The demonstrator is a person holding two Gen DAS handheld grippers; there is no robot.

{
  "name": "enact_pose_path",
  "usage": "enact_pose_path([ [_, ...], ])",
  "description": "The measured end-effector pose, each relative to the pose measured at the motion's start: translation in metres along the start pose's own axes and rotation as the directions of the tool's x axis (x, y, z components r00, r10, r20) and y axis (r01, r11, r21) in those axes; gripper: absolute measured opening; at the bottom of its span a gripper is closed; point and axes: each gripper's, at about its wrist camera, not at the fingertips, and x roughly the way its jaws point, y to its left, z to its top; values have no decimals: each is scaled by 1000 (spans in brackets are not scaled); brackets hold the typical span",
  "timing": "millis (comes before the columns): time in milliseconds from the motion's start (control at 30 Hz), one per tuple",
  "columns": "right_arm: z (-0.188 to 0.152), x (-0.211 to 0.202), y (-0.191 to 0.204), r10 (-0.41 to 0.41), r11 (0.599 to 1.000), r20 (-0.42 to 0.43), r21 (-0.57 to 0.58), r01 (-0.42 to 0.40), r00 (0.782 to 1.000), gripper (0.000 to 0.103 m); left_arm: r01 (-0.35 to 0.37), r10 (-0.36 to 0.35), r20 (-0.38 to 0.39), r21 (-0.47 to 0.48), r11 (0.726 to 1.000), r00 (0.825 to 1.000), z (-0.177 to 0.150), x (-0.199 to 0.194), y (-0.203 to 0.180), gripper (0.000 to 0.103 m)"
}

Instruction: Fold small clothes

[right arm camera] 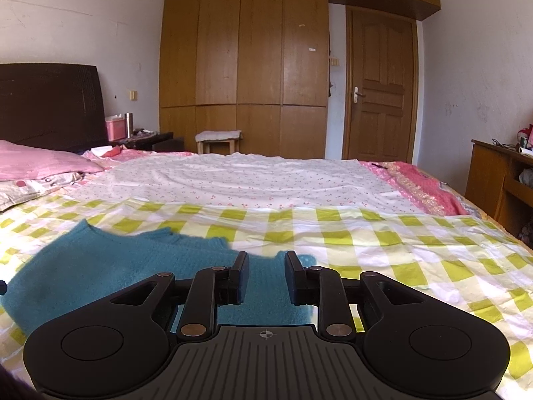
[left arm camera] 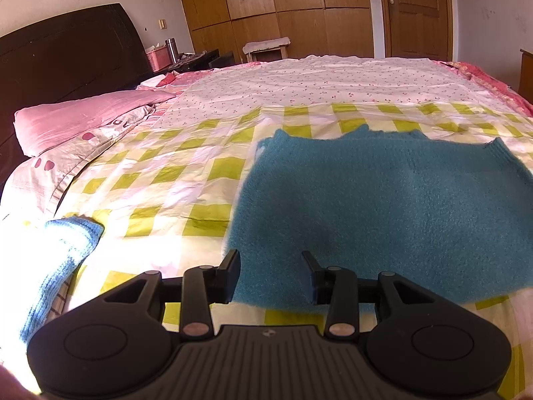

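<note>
A fuzzy teal sweater [left arm camera: 383,206] lies flat on the yellow-checked sheet [left arm camera: 160,180] of the bed. My left gripper [left arm camera: 271,260] is open and empty, its fingers just above the sweater's near left corner. In the right wrist view the same sweater [right arm camera: 110,266] lies at lower left. My right gripper [right arm camera: 266,260] is open and empty, held over the sweater's right edge.
A light blue knitted cloth [left arm camera: 63,260] lies at the bed's near left edge. Pink pillows [left arm camera: 76,120] rest by the dark headboard [left arm camera: 66,53]. A wooden wardrobe [right arm camera: 243,60], a door [right arm camera: 383,93], a stool [right arm camera: 218,140] and a desk [right arm camera: 499,183] stand beyond the bed.
</note>
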Motion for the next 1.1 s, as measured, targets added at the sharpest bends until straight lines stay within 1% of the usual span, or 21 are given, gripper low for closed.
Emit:
enact_pose_path([
  [167, -2, -3, 5, 8, 1000, 4, -15, -8, 1000, 27, 6, -6, -3, 4, 1000, 1000, -3, -1, -1, 46],
  [333, -5, -2, 10, 4, 1000, 0, -26, -4, 1000, 32, 23, -23, -7, -8, 1000, 1000, -4, 6, 1, 49],
  [467, -11, 7, 16, 6, 999, -27, -45, -7, 1000, 32, 27, -28, -26, -34, 999, 999, -8, 13, 7, 50],
  [600, -18, 15, 22, 11, 997, -53, -70, -15, 999, 33, 17, -19, -45, -56, 998, 999, -14, 22, 16, 51],
  [733, -23, 20, 23, 10, 997, -75, -81, -16, 997, 37, 17, -24, -65, -114, 993, 998, -20, 32, 28, 51],
  [833, -28, 23, 24, 8, 996, -94, -85, -16, 996, 37, 27, -40, -71, -171, 985, 997, -27, 40, 40, 51],
  [1000, -31, 29, 33, 22, 997, -157, -67, -33, 987, 37, 53, -66, -56, -206, 977, 996, -34, 49, 51, 54],
  [1100, -27, 31, 46, 41, 996, -186, -67, -54, 982, 39, 85, -96, -33, -244, 966, 995, -35, 53, 57, 54],
])
